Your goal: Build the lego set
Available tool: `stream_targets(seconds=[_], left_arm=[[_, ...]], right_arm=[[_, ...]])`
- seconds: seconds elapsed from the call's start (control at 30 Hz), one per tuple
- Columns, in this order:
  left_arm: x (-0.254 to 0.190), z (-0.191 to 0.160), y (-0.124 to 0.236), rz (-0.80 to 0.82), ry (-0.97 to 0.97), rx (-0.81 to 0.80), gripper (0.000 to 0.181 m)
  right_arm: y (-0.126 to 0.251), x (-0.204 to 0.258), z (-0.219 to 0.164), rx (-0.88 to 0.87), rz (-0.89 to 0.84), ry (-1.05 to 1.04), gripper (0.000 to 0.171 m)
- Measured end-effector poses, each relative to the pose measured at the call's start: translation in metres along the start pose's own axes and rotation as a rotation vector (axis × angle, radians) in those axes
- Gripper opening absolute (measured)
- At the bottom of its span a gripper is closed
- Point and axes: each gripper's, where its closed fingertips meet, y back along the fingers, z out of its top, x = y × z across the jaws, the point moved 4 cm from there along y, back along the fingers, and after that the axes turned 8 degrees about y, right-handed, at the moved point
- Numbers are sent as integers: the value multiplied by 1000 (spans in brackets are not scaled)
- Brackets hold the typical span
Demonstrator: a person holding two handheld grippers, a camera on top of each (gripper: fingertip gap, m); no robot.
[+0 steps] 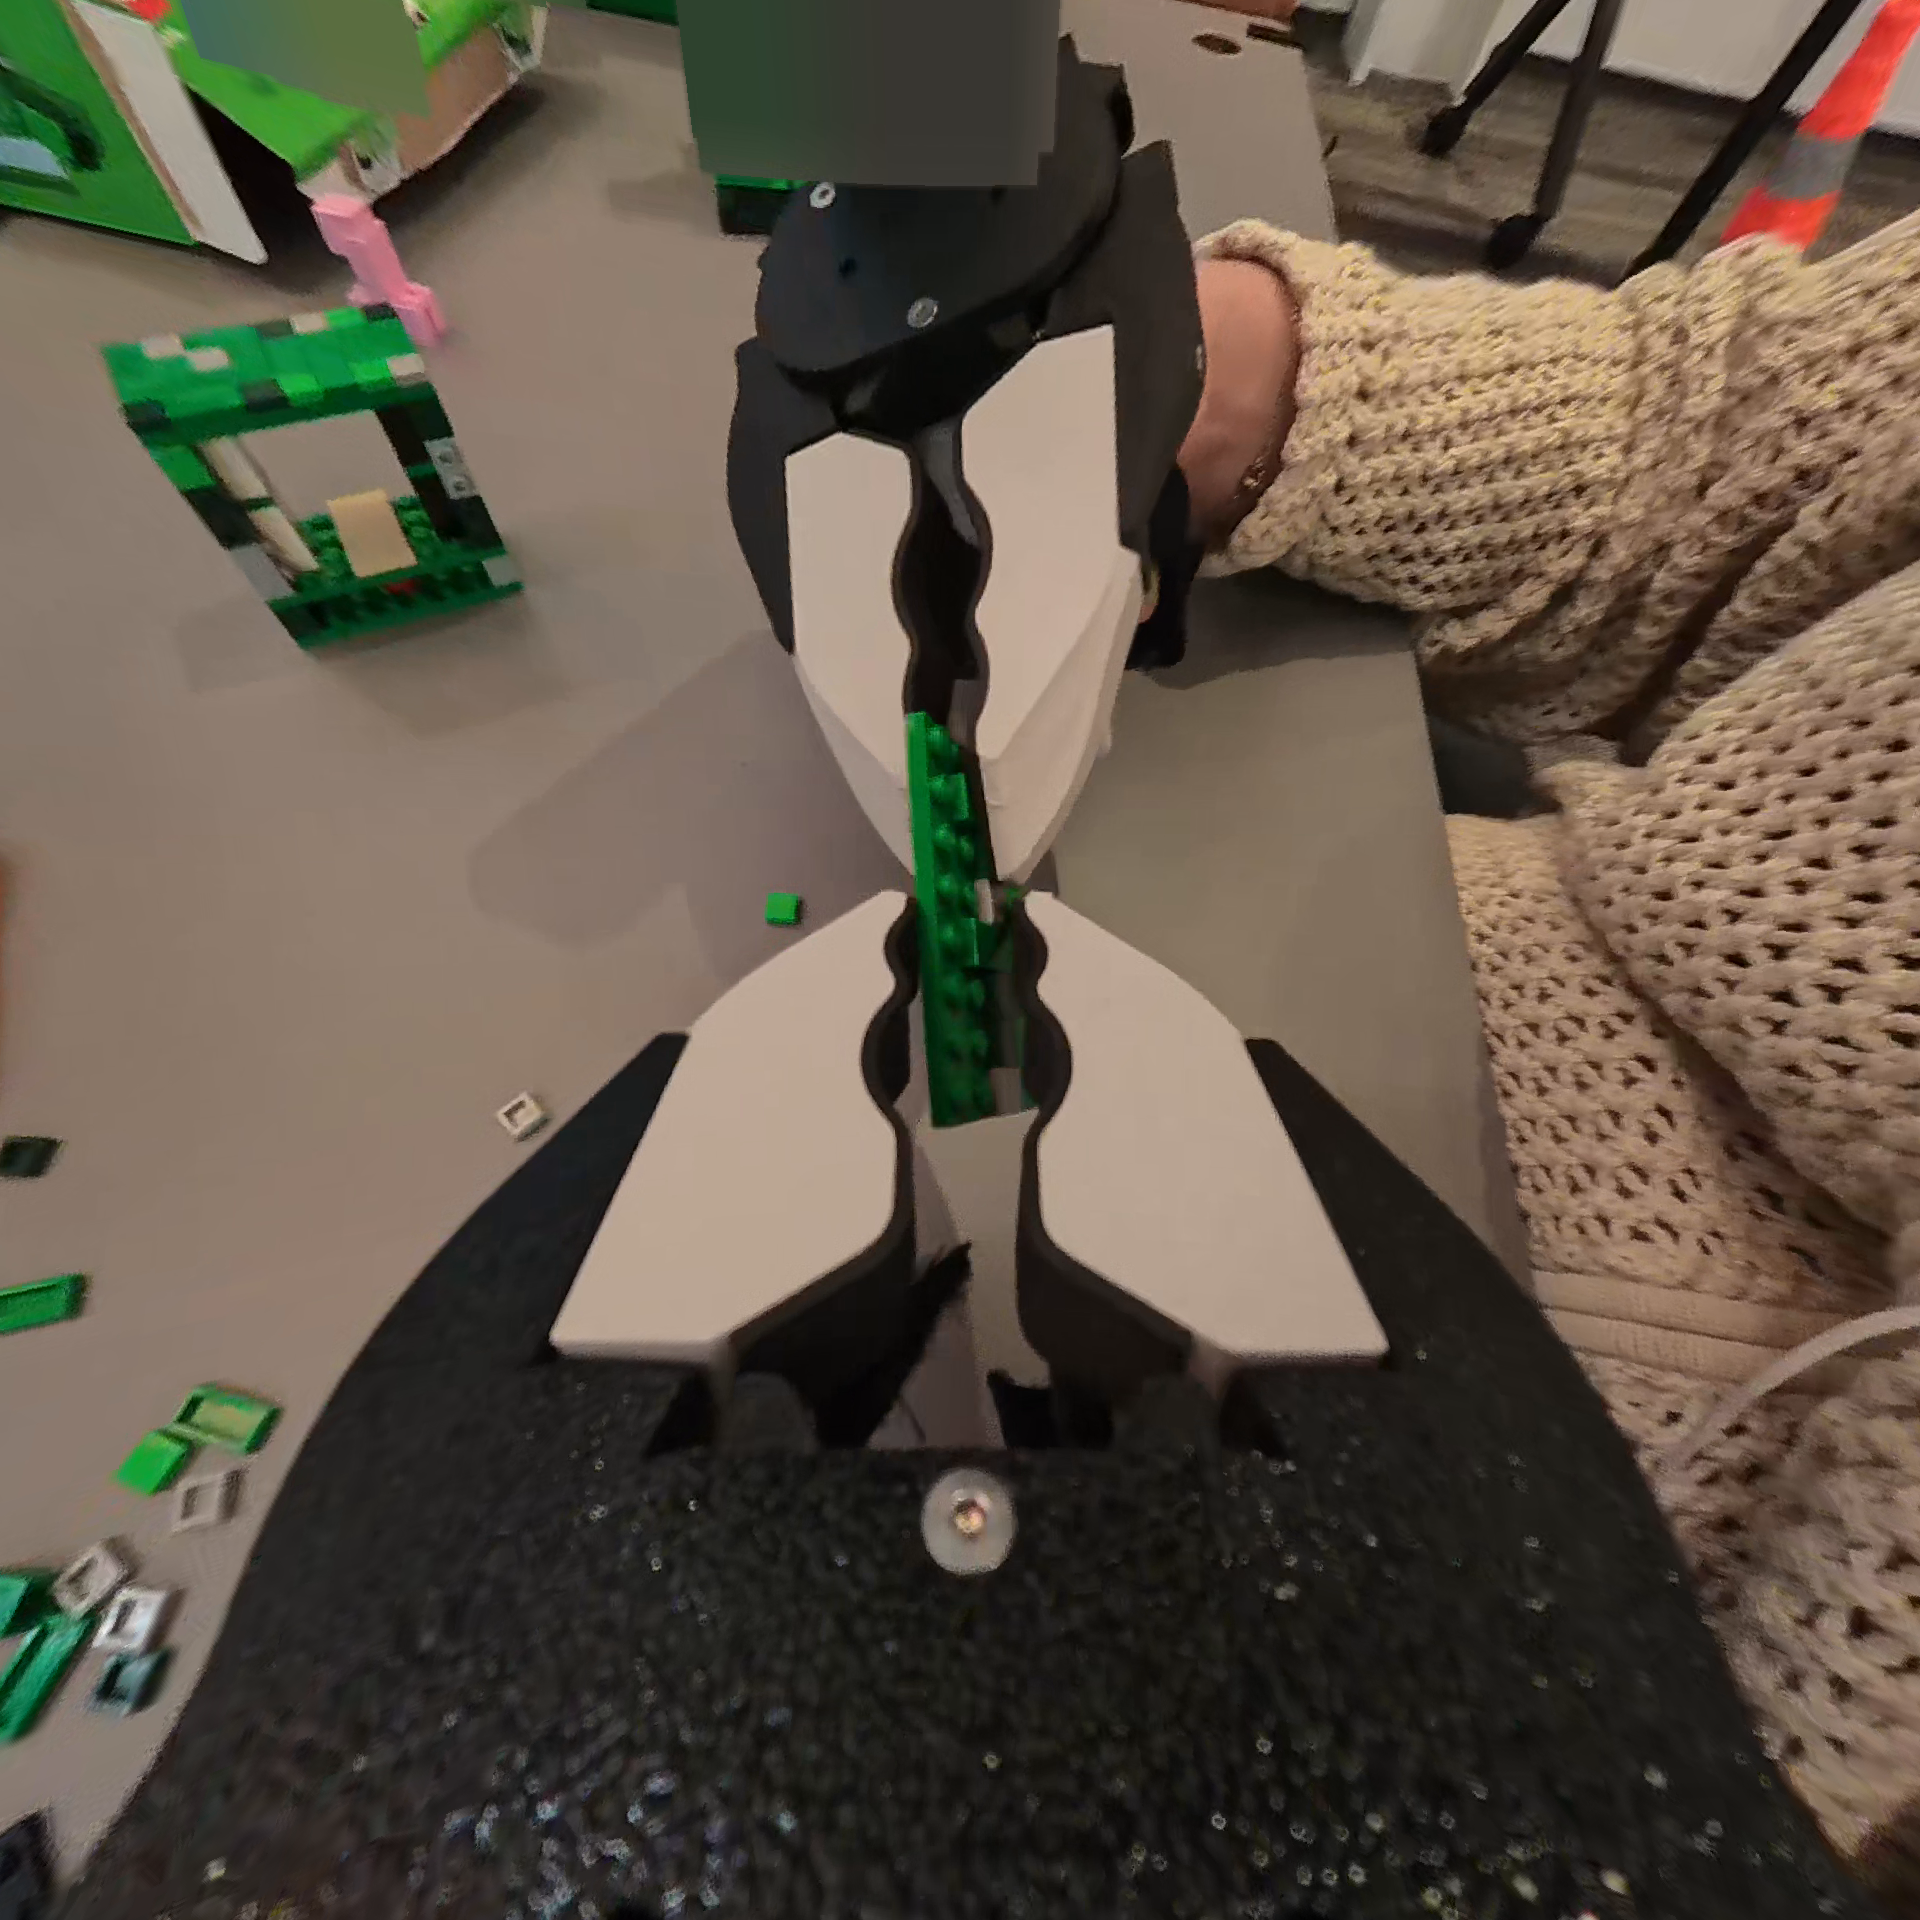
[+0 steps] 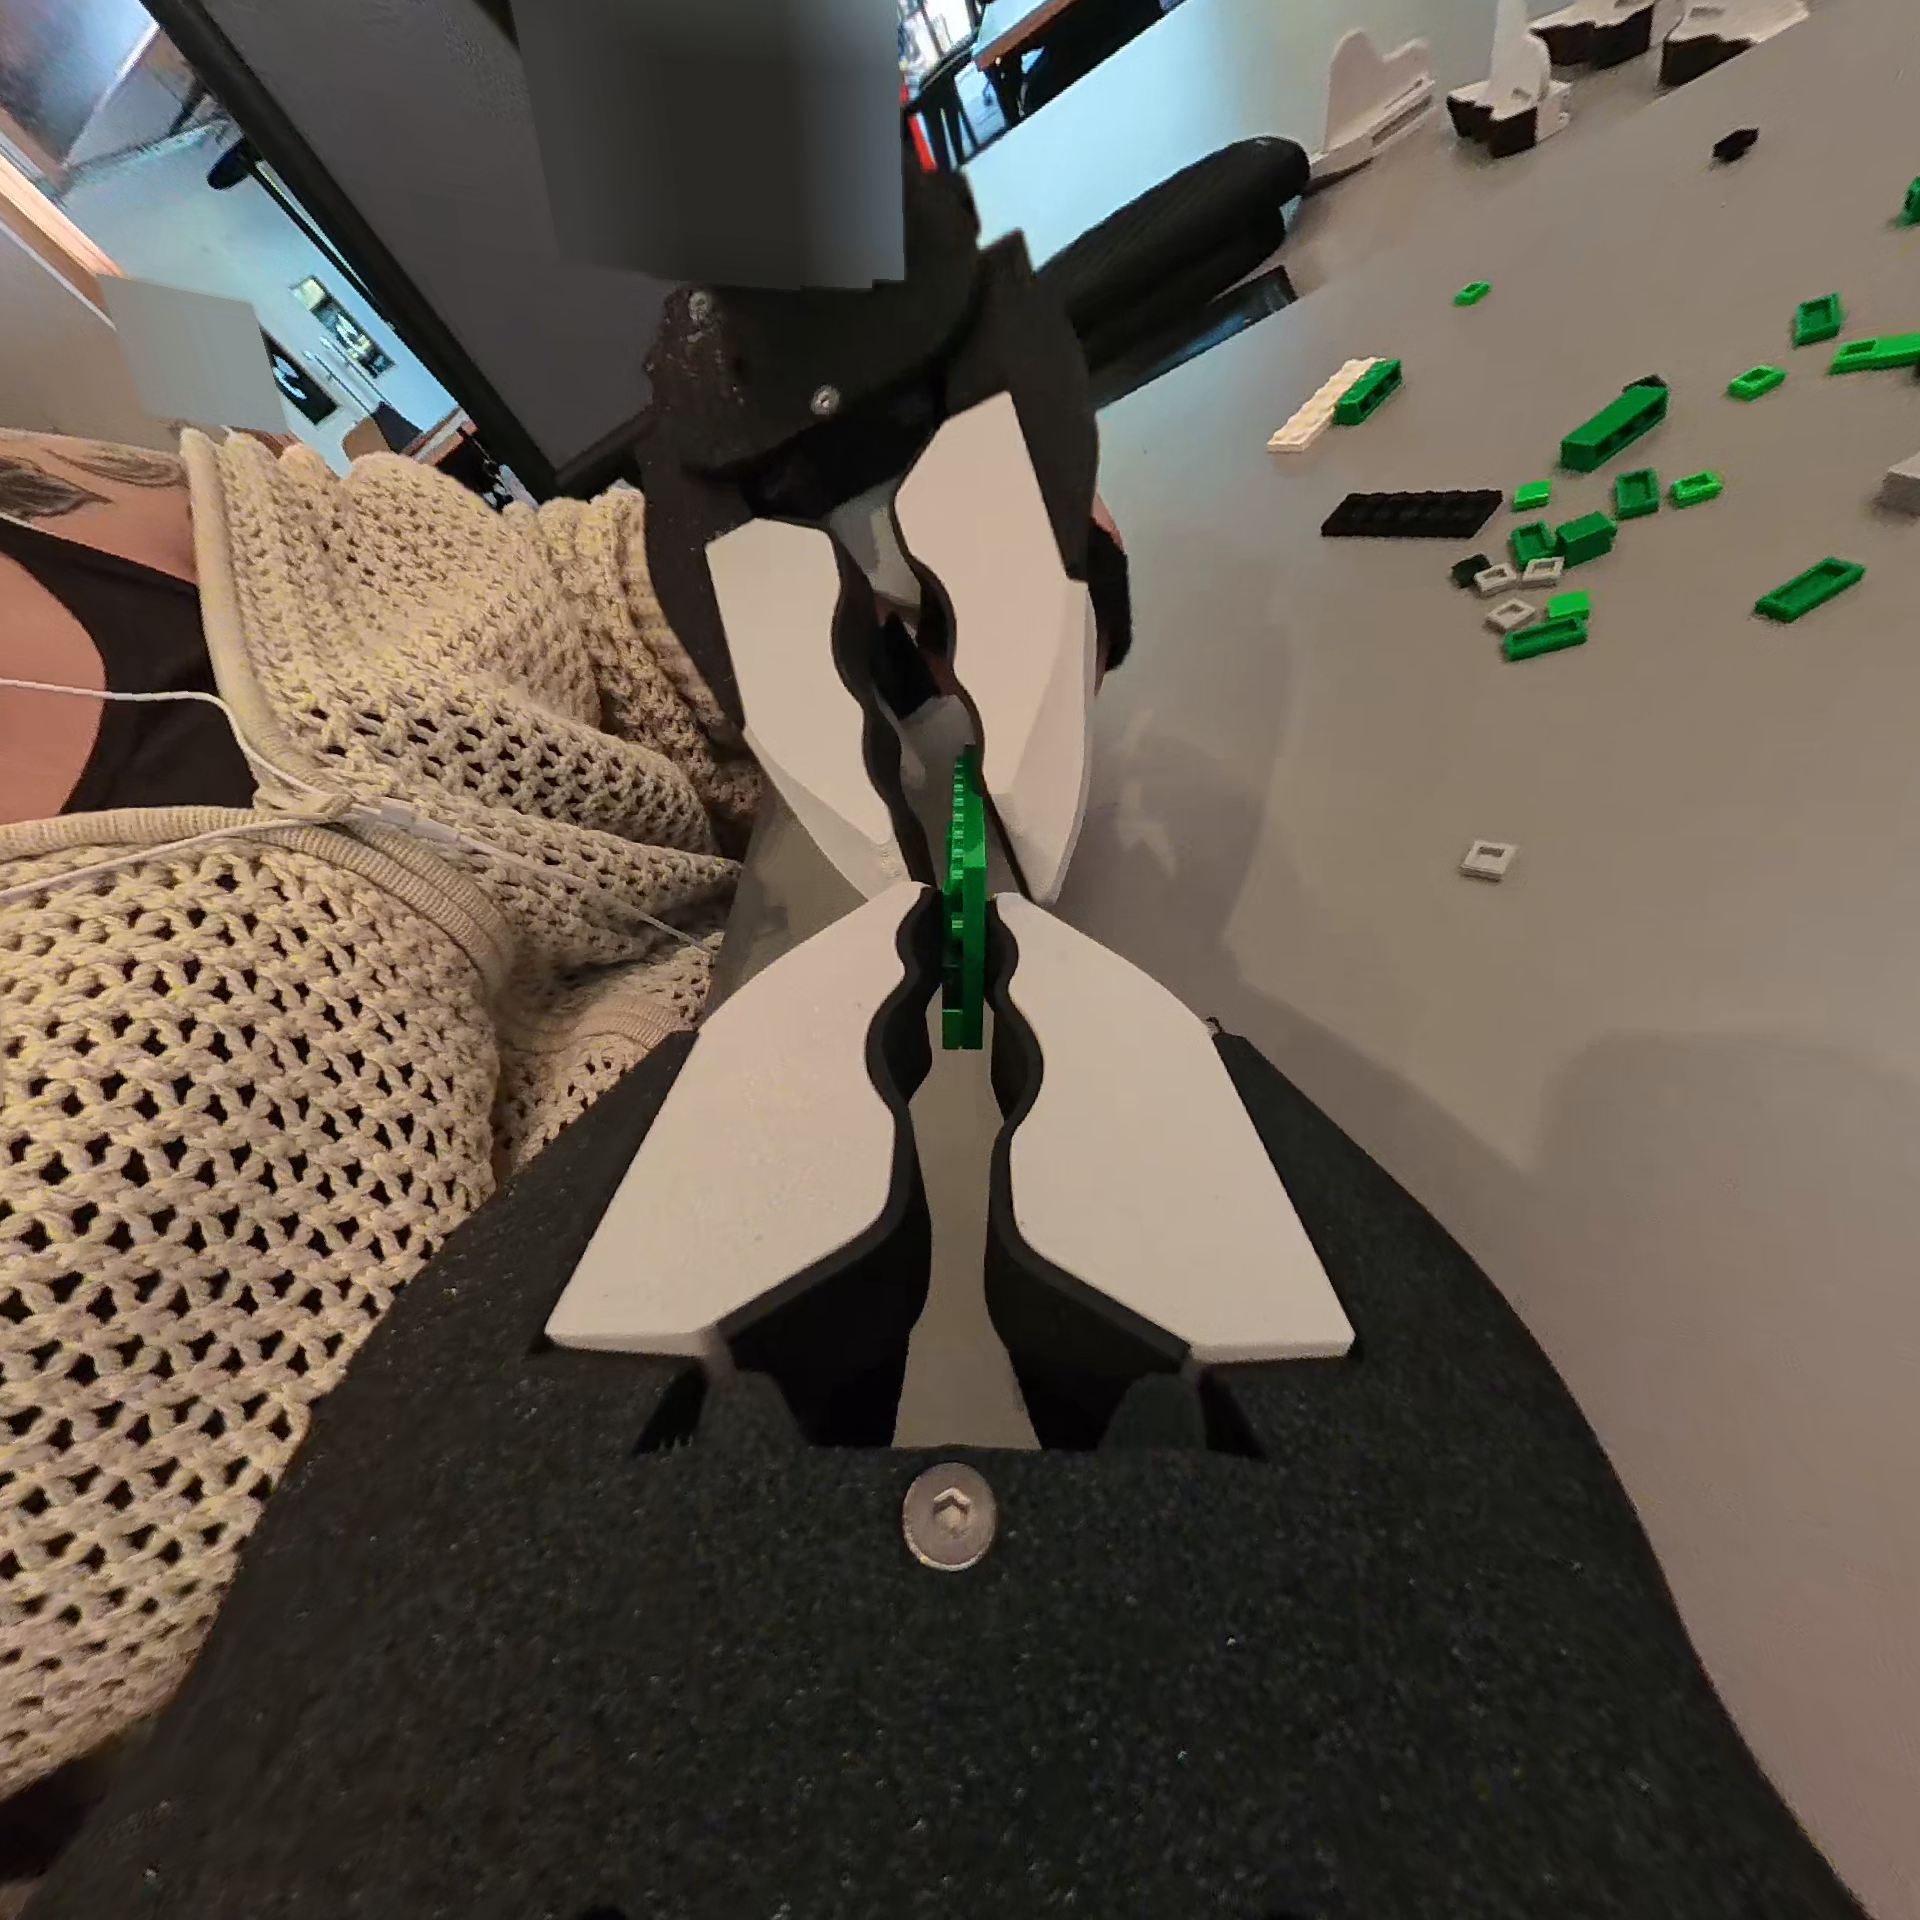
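Note:
A long green lego plate (image 1: 958, 935) with small pieces on it is held on edge above the grey table, between both grippers, which face each other tip to tip. My left gripper (image 1: 961, 914) is shut on its near end. My right gripper (image 2: 961, 914) is shut on the other end of the same green plate (image 2: 964, 914). In the left wrist view the right gripper (image 1: 961, 769) comes down from above. In the right wrist view the left gripper (image 2: 956, 862) does the same. A half-built green lego frame (image 1: 312, 478) stands at the left.
Loose green, grey and black lego pieces (image 2: 1579, 520) lie scattered on the table (image 1: 364, 883), with more pieces (image 1: 114, 1558) at the lower left. A pink lego figure (image 1: 379, 260) and green boxes stand behind the frame. A person in a cream knit sweater (image 1: 1610, 727) is at the table's edge. The grippers are tip to tip, or close to it.

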Motion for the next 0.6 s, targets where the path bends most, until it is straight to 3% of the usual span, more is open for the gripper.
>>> stream_targets(seconds=[0.17, 0.27, 0.4, 0.6], left_arm=[[5, -3, 3, -141, 147, 79, 6], [19, -11, 7, -213, 364, 135, 6], [34, -27, 12, -421, 709, 125, 6], [33, -54, 9, -507, 837, 260, 6]], right_arm=[[-2, -1, 2, -26, -5, -10, 8], [9, -8, 4, 2, -129, 129, 24], [23, -30, -16, 255, -412, 410, 24], [12, -44, -45, 524, -379, 508, 24]])
